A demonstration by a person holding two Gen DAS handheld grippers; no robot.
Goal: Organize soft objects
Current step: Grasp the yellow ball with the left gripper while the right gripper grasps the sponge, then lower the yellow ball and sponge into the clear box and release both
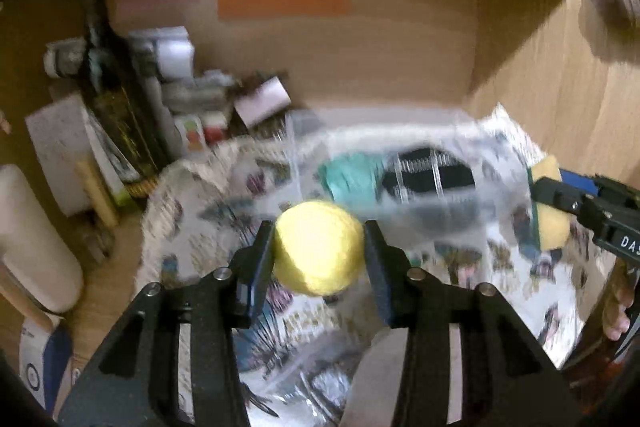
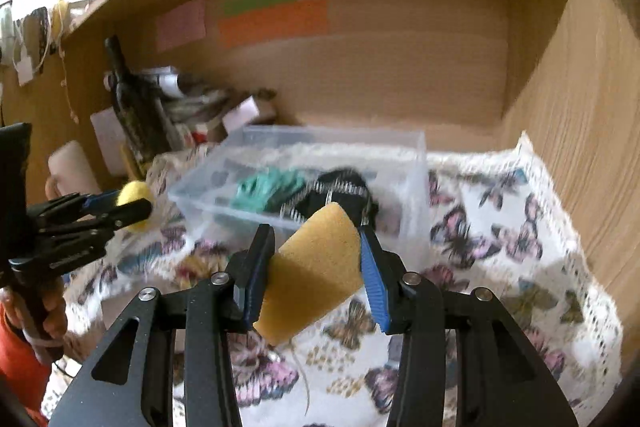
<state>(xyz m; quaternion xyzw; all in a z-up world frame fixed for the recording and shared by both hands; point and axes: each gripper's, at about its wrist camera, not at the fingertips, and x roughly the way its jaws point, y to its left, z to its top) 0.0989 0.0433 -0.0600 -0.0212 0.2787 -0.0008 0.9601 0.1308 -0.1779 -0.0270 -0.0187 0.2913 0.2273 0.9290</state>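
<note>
My left gripper point(image 1: 319, 247) is shut on a yellow soft ball point(image 1: 319, 247), held above the butterfly cloth point(image 1: 540, 291) in front of a clear plastic bin point(image 2: 412, 195). It also shows in the right wrist view point(image 2: 134, 205) at the left, with the ball point(image 2: 134, 193). My right gripper point(image 2: 317, 259) is shut on a yellow sponge point(image 2: 312, 275), held just in front of the bin. It shows in the left wrist view point(image 1: 550, 203) at the right, with the sponge point(image 1: 552, 223). Inside the bin lie a teal soft item point(image 2: 266, 189) and a black item with white stripes point(image 2: 340, 189).
A dark bottle point(image 2: 132, 99), boxes and small clutter point(image 1: 180, 95) fill the back left of the wooden alcove. A wooden side wall point(image 2: 580, 107) stands on the right. A white cylinder point(image 1: 32, 239) lies at the far left. Coloured notes point(image 2: 272, 19) stick on the back wall.
</note>
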